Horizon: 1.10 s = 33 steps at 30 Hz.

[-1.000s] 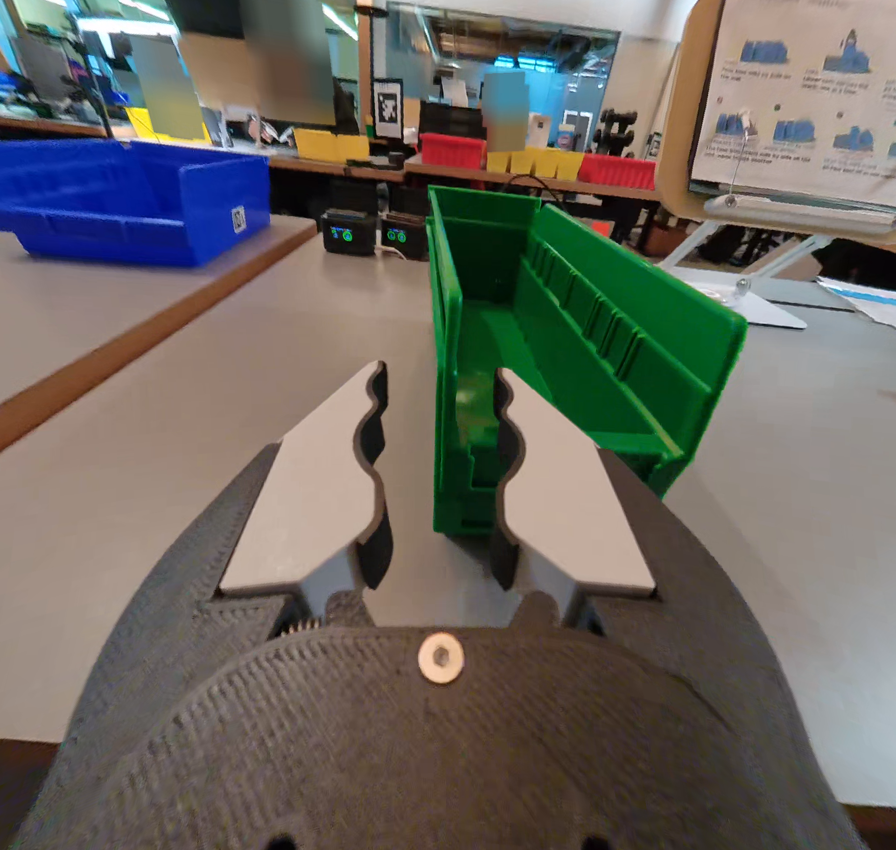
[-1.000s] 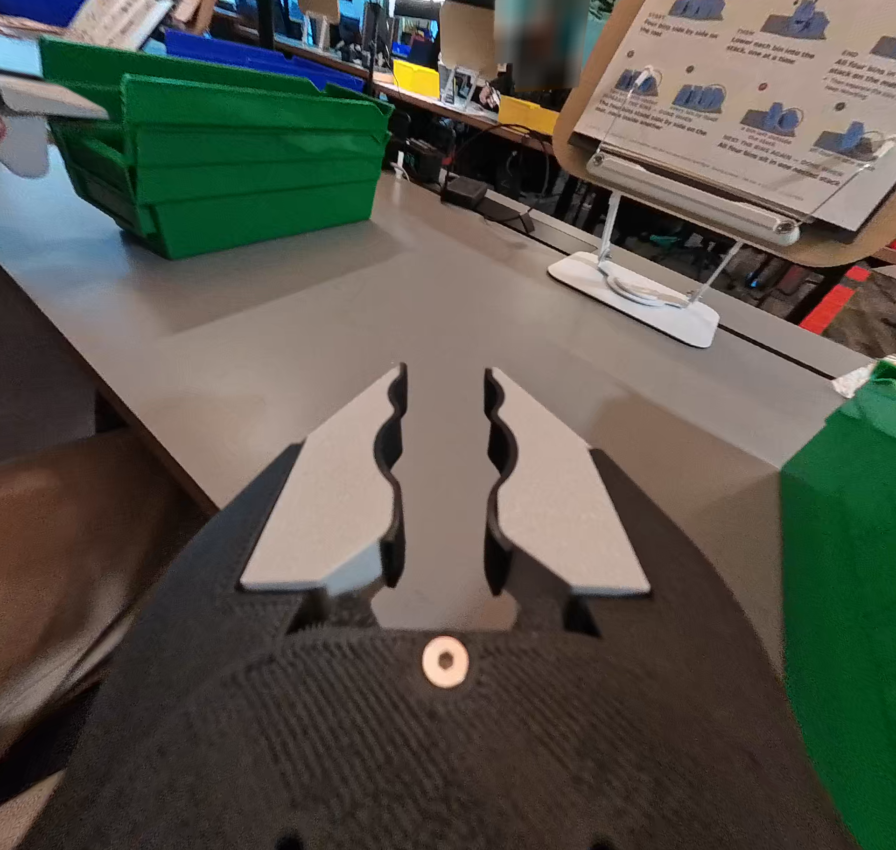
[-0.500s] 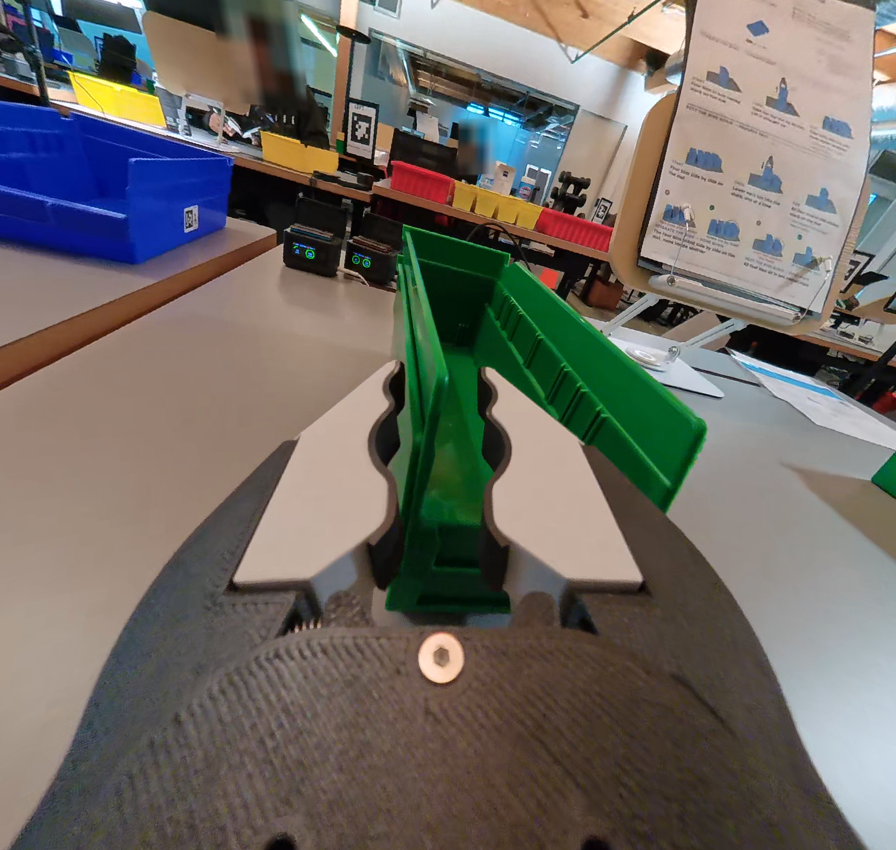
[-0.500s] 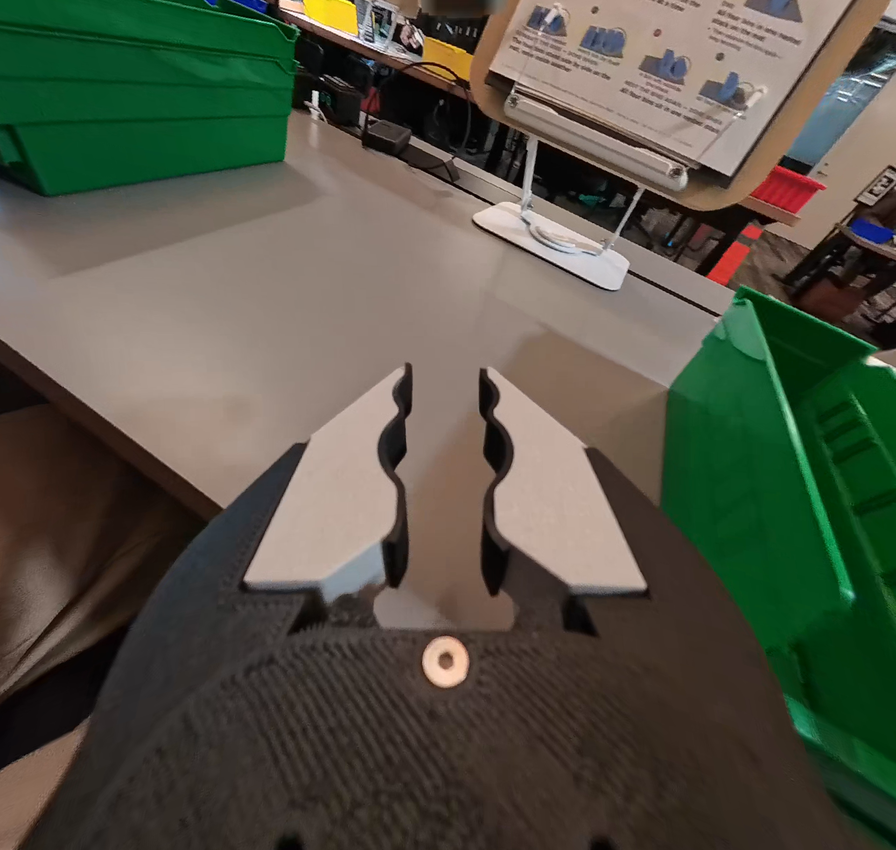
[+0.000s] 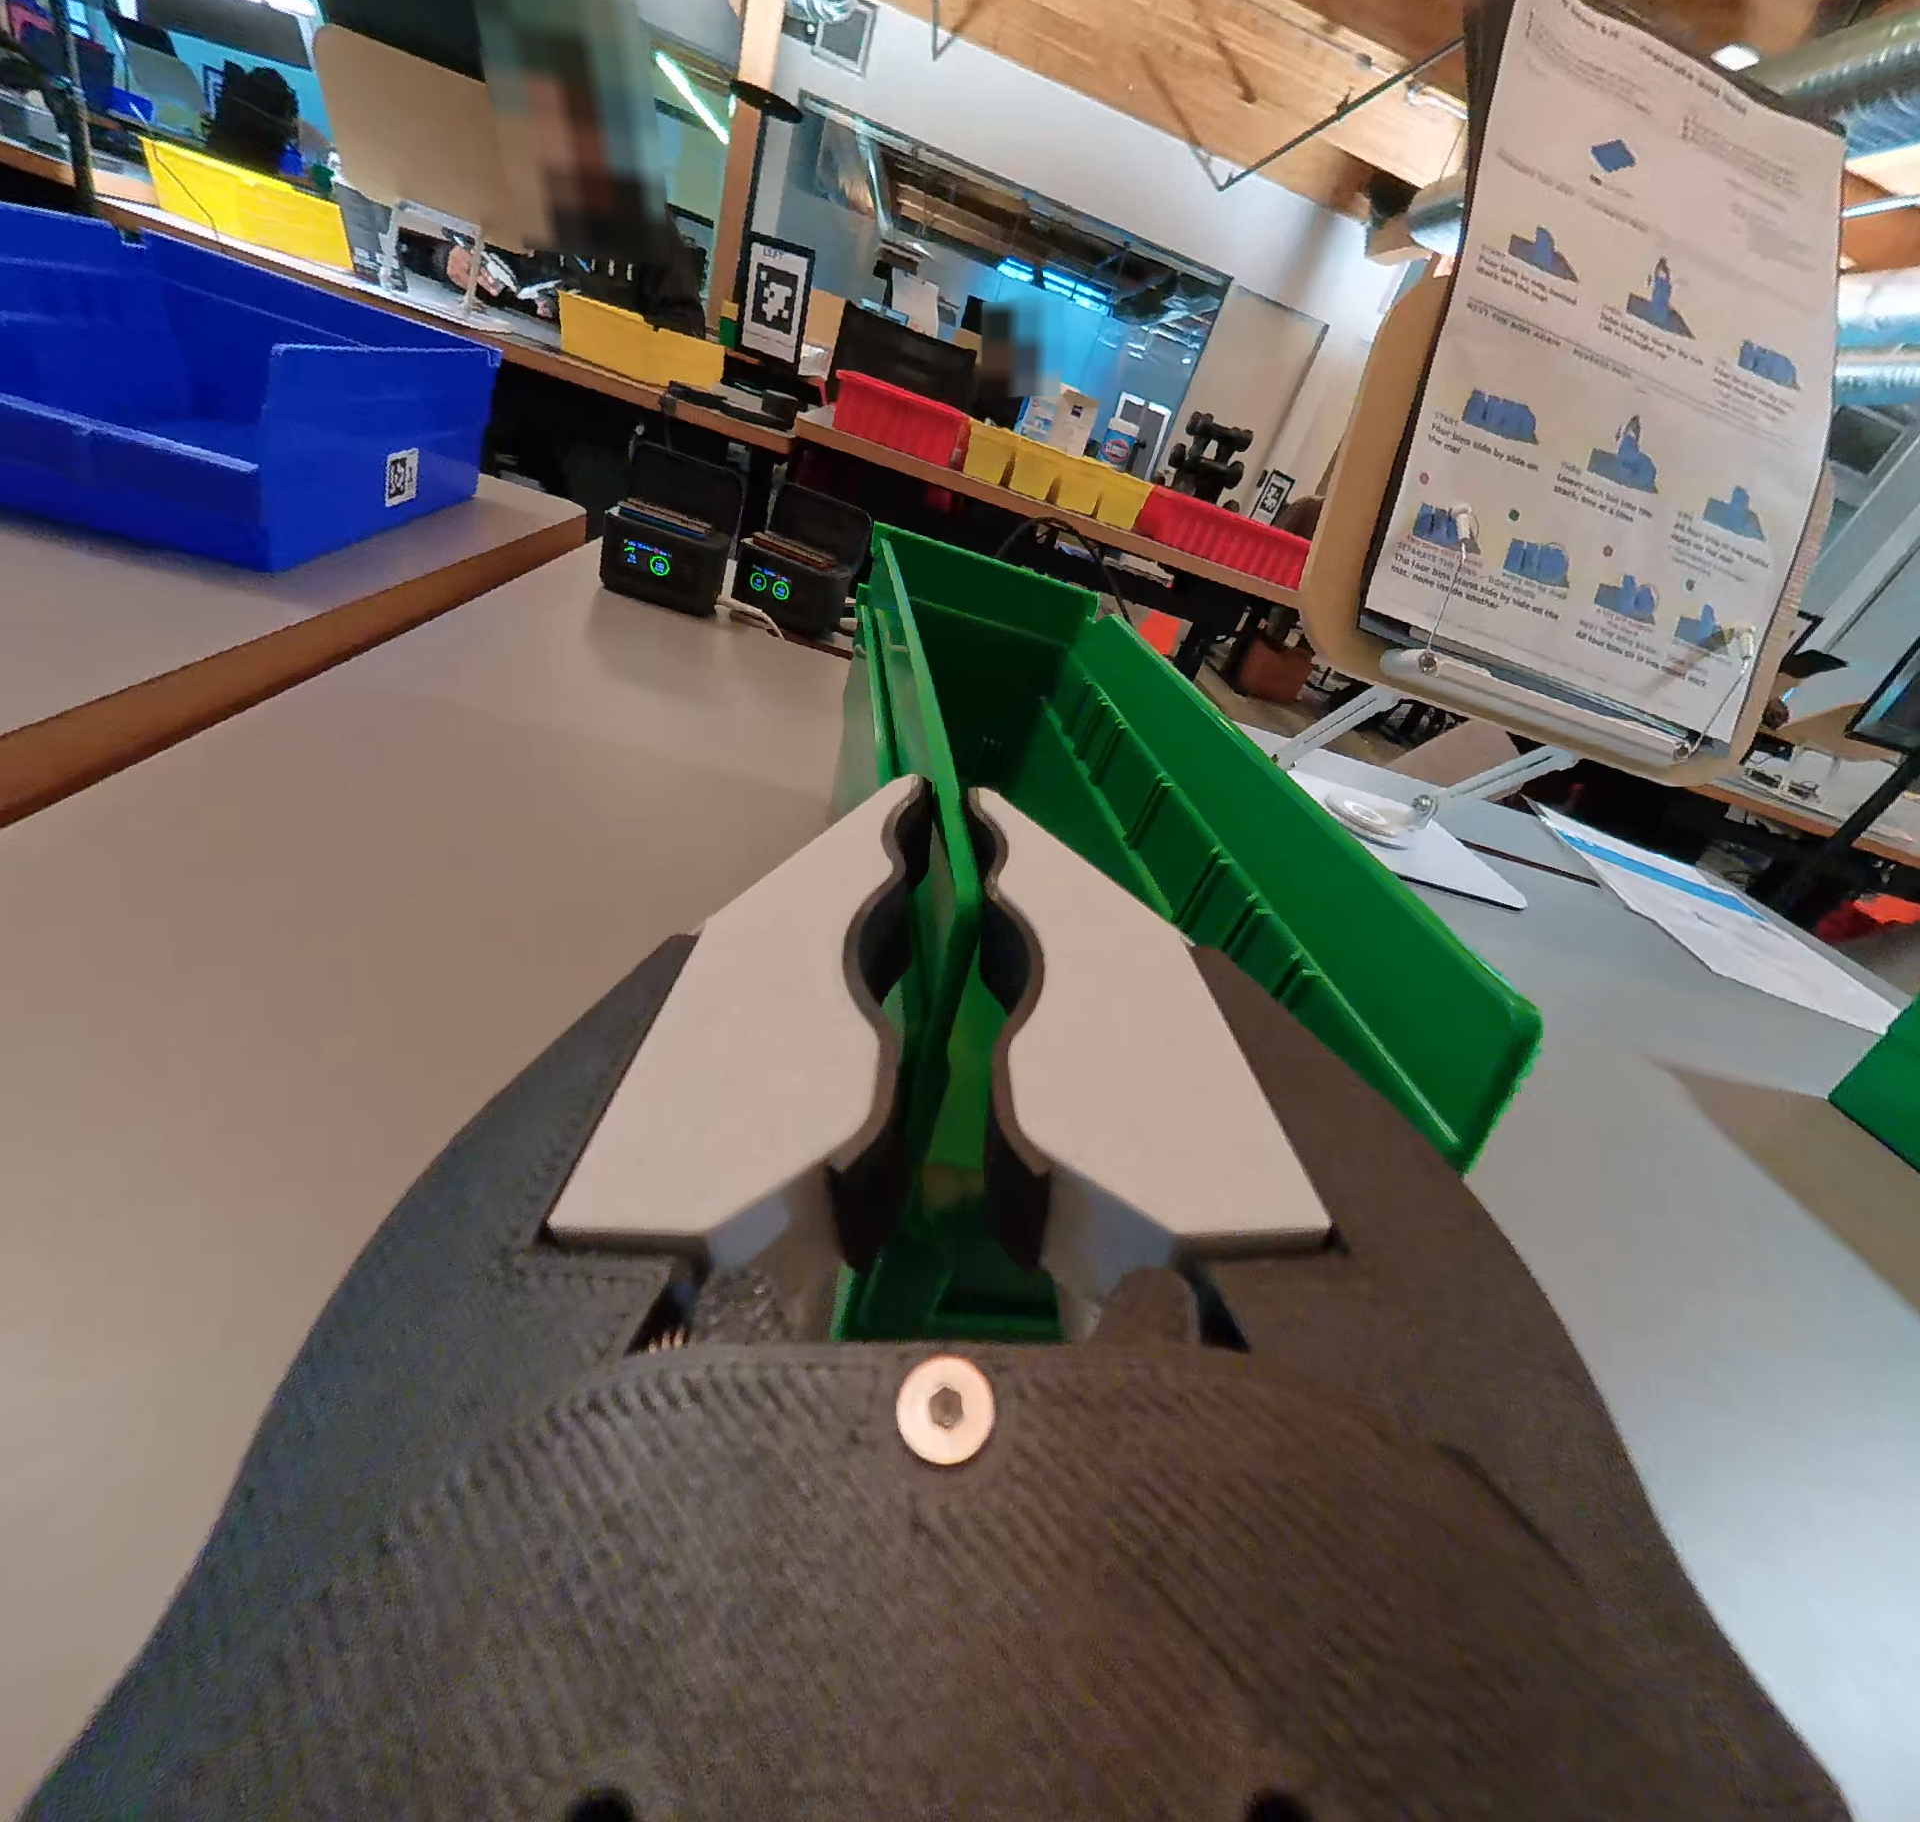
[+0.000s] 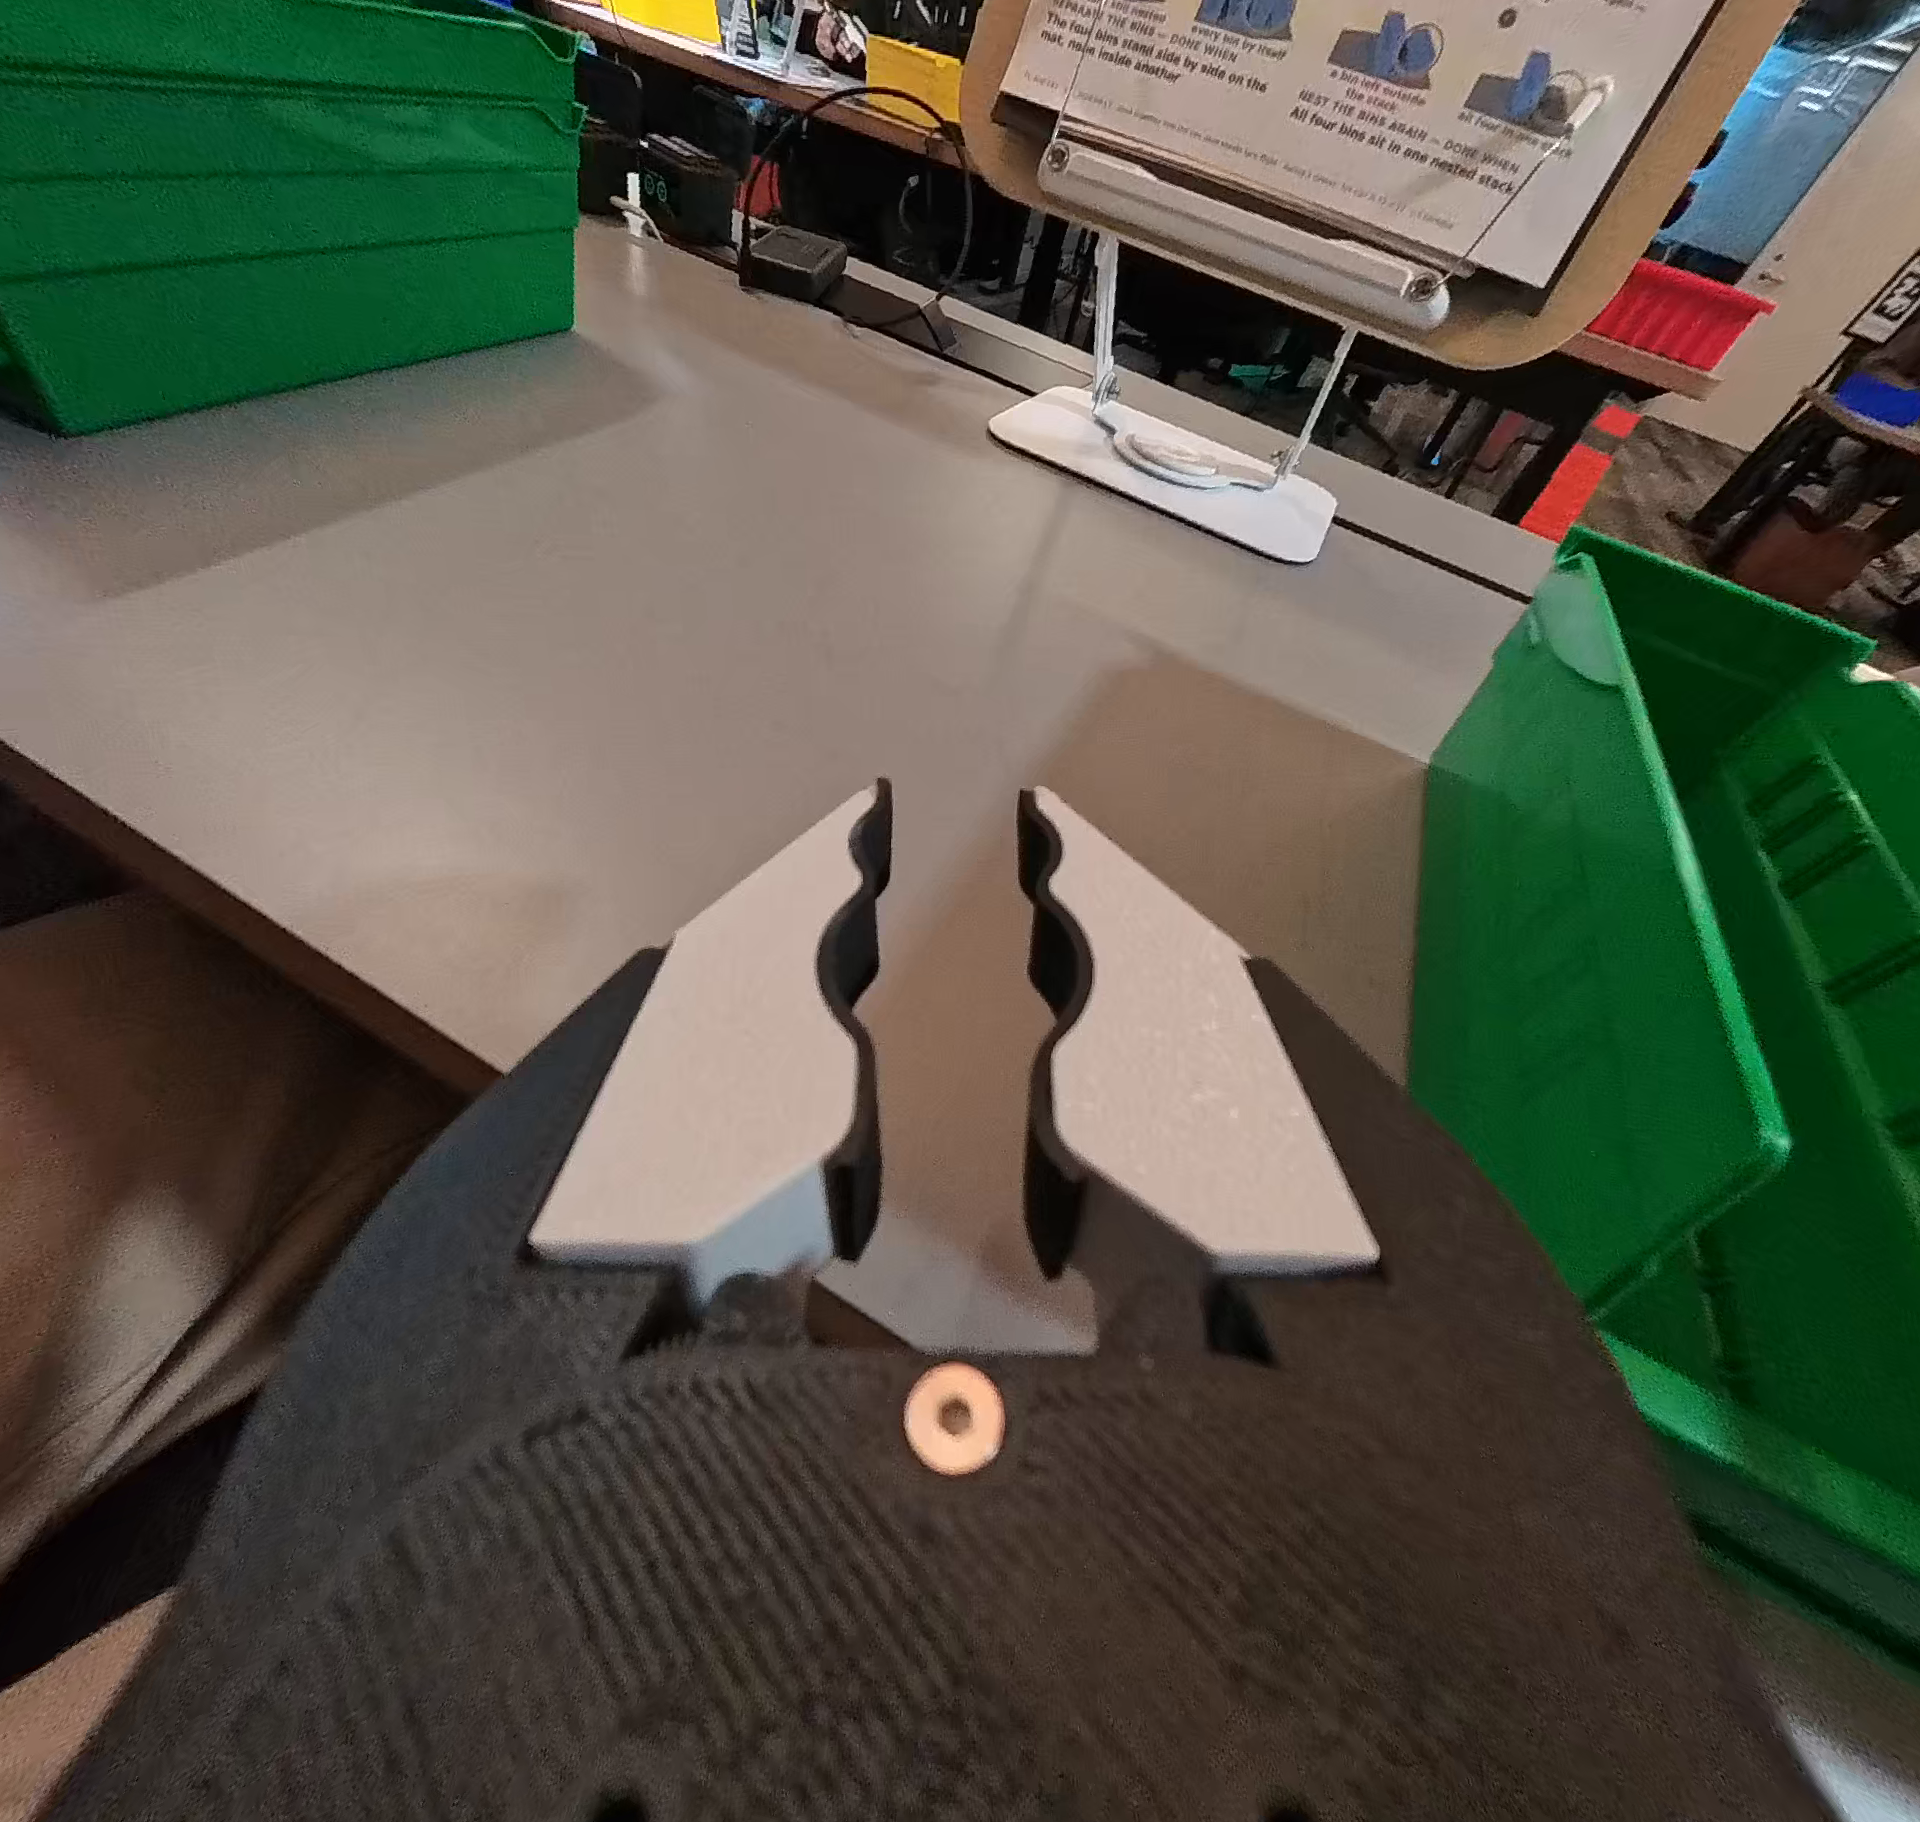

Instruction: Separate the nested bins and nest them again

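- Even, bright indoor light is falling on the grey table [image 6: 644, 567] from overhead; ceiling strip lights [image 5: 691, 99] are glowing far behind it.
- The stack of green bins [image 6: 281, 183] is casting a soft, pale shadow onto the table just in front of it.
- The single green bin [image 6: 1662, 993] at the table's right is smearing with motion blur along its lower edge.
- Wide-angle distortion is bending the instruction sheet [image 5: 1621, 370] and ceiling beams above the table.
- Mild glare is washing the table's far surface.

Green bin [image 6: 1621, 993] cut off at right edge — green stack [image 6: 260, 193] at left.
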Motion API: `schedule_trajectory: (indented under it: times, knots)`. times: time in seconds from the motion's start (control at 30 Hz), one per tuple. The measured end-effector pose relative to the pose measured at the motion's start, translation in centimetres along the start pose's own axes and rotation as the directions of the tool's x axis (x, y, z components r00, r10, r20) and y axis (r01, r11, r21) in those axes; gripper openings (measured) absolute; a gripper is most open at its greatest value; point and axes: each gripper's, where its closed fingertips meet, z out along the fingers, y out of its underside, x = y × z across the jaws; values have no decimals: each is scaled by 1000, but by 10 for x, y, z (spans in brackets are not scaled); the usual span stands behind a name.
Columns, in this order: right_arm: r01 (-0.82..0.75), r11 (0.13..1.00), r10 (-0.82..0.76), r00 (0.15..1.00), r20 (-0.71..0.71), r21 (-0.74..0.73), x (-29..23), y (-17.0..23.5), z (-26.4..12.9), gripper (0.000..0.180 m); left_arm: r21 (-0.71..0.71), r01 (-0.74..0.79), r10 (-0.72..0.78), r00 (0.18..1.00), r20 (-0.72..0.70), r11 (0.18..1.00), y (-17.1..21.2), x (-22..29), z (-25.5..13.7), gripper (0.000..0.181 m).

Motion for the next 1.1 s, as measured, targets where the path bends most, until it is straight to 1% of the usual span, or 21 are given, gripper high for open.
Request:
schedule_trajectory:
  times: [0.13, 0.33, 0.4, 0.57, 0.77, 0.87, 1.0, 1.1]
  knots:
    - [4, 1000, -4, 1000, -30, 8, 15, 0, -2, 22, -1, -8, 8, 1000, -1, 1000, -2, 1, -4, 0]
    - [-77, 997, 78, 995, -55, 21, 35, 2, 1, 21, 22, -19, 19, 999, 26, 1000, -8, 4, -11, 0]
    - [-85, 996, 86, 995, -48, 26, 34, 1, 2, 21, 44, -18, 17, 1000, 21, 999, -12, 6, -14, 0]
    - [-45, 999, 46, 998, -37, 22, 26, -2, 8, 19, 85, 8, -9, 1000, 9, 996, -23, 2, -23, 0]
    - [-42, 999, 43, 999, -29, 29, 23, -5, 9, 19, 108, 14, -14, 1000, -8, 994, -31, 2, -30, 0]
    - [-51, 998, 52, 998, -28, 32, 24, -5, 9, 18, 114, 44, -41, 999, -30, 992, -33, 5, -32, 0]
    - [-51, 998, 52, 998, -33, 33, 25, -4, 7, 18, 115, 129, -123, 991, -60, 985, -31, 11, -32, 0]
    - [-52, 998, 54, 998, -38, 32, 27, -3, 6, 18, 94, 119, -115, 992, -50, 988, -25, 15, -28, 0]
